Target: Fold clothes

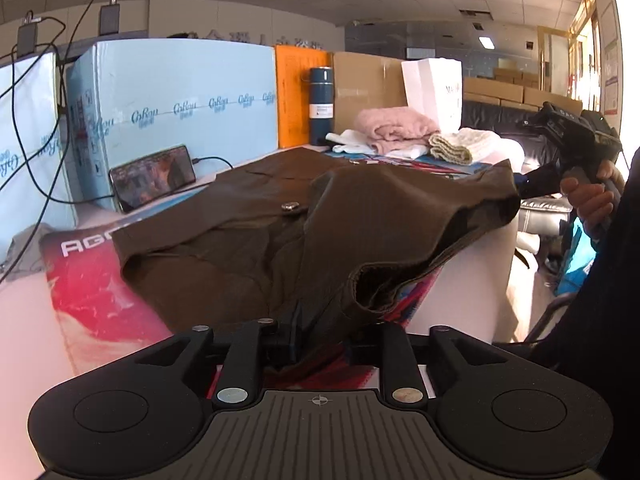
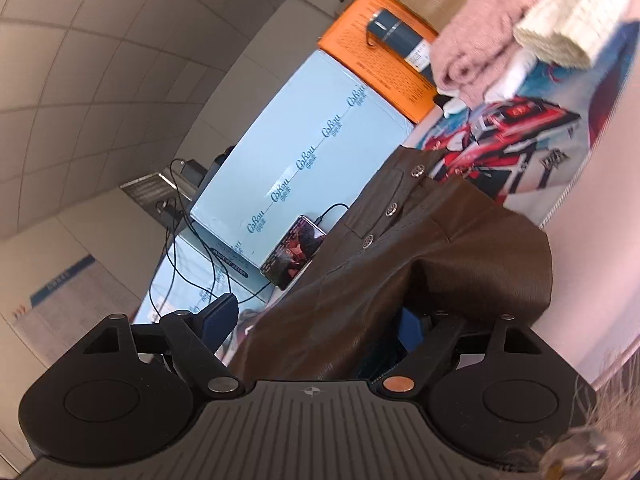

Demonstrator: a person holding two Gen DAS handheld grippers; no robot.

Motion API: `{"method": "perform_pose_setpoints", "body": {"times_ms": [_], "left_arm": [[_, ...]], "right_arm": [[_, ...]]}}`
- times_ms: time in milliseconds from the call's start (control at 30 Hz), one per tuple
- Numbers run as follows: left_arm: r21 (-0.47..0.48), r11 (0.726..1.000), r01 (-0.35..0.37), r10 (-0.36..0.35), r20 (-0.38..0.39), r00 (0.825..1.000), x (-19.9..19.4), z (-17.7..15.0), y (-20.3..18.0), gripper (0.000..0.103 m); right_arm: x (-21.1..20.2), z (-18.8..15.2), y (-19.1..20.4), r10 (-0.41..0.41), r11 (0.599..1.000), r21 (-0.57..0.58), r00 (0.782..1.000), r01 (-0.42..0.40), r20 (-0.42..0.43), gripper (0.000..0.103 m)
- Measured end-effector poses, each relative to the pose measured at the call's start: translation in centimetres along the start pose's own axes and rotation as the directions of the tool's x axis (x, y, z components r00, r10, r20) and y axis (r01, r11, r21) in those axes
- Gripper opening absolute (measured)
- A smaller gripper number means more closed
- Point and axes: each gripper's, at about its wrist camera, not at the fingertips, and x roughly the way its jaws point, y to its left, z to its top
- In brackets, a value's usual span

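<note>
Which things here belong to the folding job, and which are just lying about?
In the job:
brown garment
left gripper
right gripper

Lying about:
phone
blue flask
pink sweater
cream knit
white bag

Clutter I can see at the back of the table.
A phone [image 1: 153,176] leans on a pale blue box [image 1: 176,96] (screen lit, cable plugged in); beside that I see an orange box [image 1: 294,100], a blue flask [image 1: 322,104], a cardboard box [image 1: 368,88] and a white bag [image 1: 434,88].
</note>
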Motion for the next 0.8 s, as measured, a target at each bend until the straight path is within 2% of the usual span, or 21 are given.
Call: {"method": "perform_pose_setpoints", "body": {"times_ms": [33, 67, 100, 167, 233, 300, 333, 367, 400, 467, 533, 567, 600, 700, 767, 800], "left_arm": [[-0.017, 1.000, 0.004, -0.004, 0.010, 1.000, -0.5, -0.2, 0.2, 0.040], [-0.039, 0.999, 0.015, -0.014, 0.025, 1.000, -0.9, -0.4, 0.5, 0.063], [-0.065, 0.998, 0.018, -0.015, 0.056, 0.998, -1.6, -0.6, 0.8, 0.080], [-0.115, 0.993, 0.024, -0.010, 0.120, 0.993, -2.6, -0.7, 1.2, 0.086], [-0.162, 0.986, 0.030, 0.001, 0.184, 0.983, -3.5, -0.7, 1.6, 0.087], [-0.215, 0.976, -0.031, 0.076, 0.206, 0.976, -3.5, -0.6, 2.2, 0.096], [-0.264, 0.958, -0.110, 0.163, 0.188, 0.969, -3.1, -0.2, 2.7, 0.097], [-0.322, 0.931, -0.173, 0.234, 0.161, 0.959, -2.6, 0.1, 3.6, 0.097], [-0.403, 0.887, -0.225, 0.295, 0.121, 0.948, -2.1, 0.6, 4.9, 0.097], [-0.559, 0.791, -0.250, 0.335, 0.054, 0.941, -1.1, 1.2, 7.7, 0.097], [-0.700, 0.676, -0.231, 0.321, -0.002, 0.947, 0.0, 1.7, 10.9, 0.097], [-0.733, 0.646, -0.216, 0.306, -0.011, 0.952, 0.7, 1.9, 12.2, 0.096], [-0.750, 0.630, -0.202, 0.295, -0.010, 0.956, 1.5, 2.0, 13.4, 0.096], [-0.768, 0.602, -0.219, 0.269, -0.063, 0.961, 4.6, 2.5, 15.6, 0.095], [-0.718, 0.648, -0.254, 0.265, -0.100, 0.959, 6.4, 3.0, 15.4, 0.090], [-0.691, 0.670, -0.271, 0.265, -0.119, 0.957, 7.3, 3.2, 15.2, 0.081]], "right_arm": [[-0.1, 0.1, -0.8, 0.009, 0.999, 0.042, 1.000, -0.009, 0.006, 0.082], [-0.1, 0.3, -1.4, -0.011, 0.998, 0.068, 1.000, 0.010, 0.017, 0.083], [-0.2, 0.4, -1.9, -0.031, 0.995, 0.093, 0.999, 0.028, 0.028, 0.083], [-0.2, 0.5, -2.5, -0.061, 0.992, 0.112, 0.997, 0.055, 0.049, 0.082], [-0.2, 0.7, -2.6, -0.080, 0.992, 0.098, 0.994, 0.073, 0.070, 0.082], [-0.3, 0.7, -2.7, -0.096, 0.992, 0.091, 0.991, 0.087, 0.094, 0.082], [-0.3, 0.8, -2.7, -0.102, 0.992, 0.091, 0.989, 0.093, 0.108, 0.082], [-0.3, 0.8, -2.7, -0.108, 0.991, 0.090, 0.987, 0.098, 0.122, 0.082], [-0.3, 0.8, -2.7, -0.109, 0.992, 0.086, 0.985, 0.097, 0.137, 0.082], [-0.6, 0.7, -2.7, -0.113, 0.992, 0.076, 0.979, 0.101, 0.169, 0.081], [-1.0, 0.5, -2.6, -0.112, 0.993, 0.054, 0.969, 0.103, 0.222, 0.081], [-1.1, 0.6, -2.7, -0.108, 0.994, 0.042, 0.967, 0.101, 0.230, 0.081], [-1.2, 0.6, -2.7, -0.103, 0.995, 0.030, 0.966, 0.099, 0.238, 0.081], [-0.8, 1.1, -3.4, -0.144, 0.989, 0.072, 0.962, 0.130, 0.230, 0.080], [-0.5, 1.5, -3.6, -0.179, 0.983, 0.092, 0.957, 0.162, 0.227, 0.079], [-0.4, 1.7, -3.7, -0.197, 0.979, 0.102, 0.954, 0.178, 0.225, 0.079]]}}
